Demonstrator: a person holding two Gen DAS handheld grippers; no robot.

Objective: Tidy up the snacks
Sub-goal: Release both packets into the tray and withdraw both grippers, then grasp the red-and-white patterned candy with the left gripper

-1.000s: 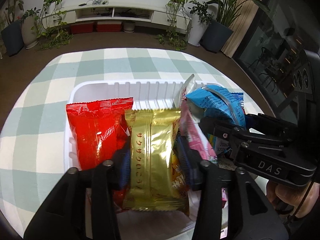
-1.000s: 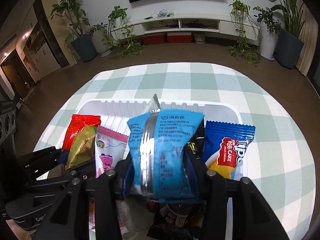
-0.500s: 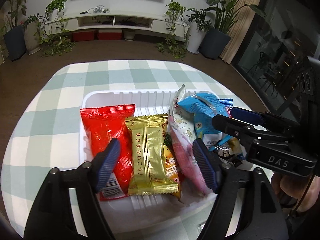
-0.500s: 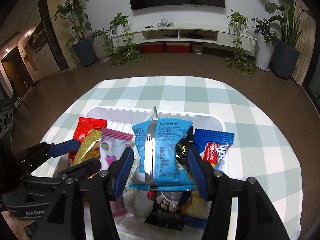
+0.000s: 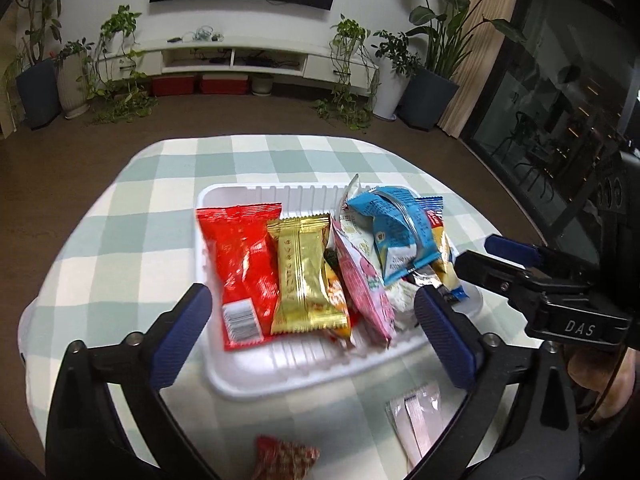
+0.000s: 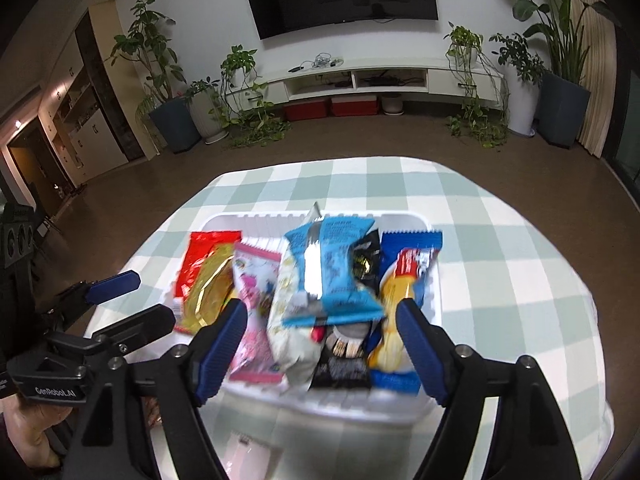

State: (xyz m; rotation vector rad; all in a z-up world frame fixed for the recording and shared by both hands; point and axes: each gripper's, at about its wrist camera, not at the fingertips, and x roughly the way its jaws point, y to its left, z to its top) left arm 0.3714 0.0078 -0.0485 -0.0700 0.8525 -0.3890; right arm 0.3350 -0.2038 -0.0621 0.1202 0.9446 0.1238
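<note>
Left wrist view: gold packet (image 5: 306,276), light, crinkly, slippery; best pinched across its flat middle. Left claw (image 5: 312,320) and right claw (image 6: 320,340), jaws just opened wide, nothing held.

"DAS" stands in white letters on the black body of the right gripper (image 5: 496,258) as the left wrist view shows it. "GenRobot.AI" stands on the left gripper (image 6: 132,300) in the right wrist view. The print on the snack packets is too blurred to read.
</note>
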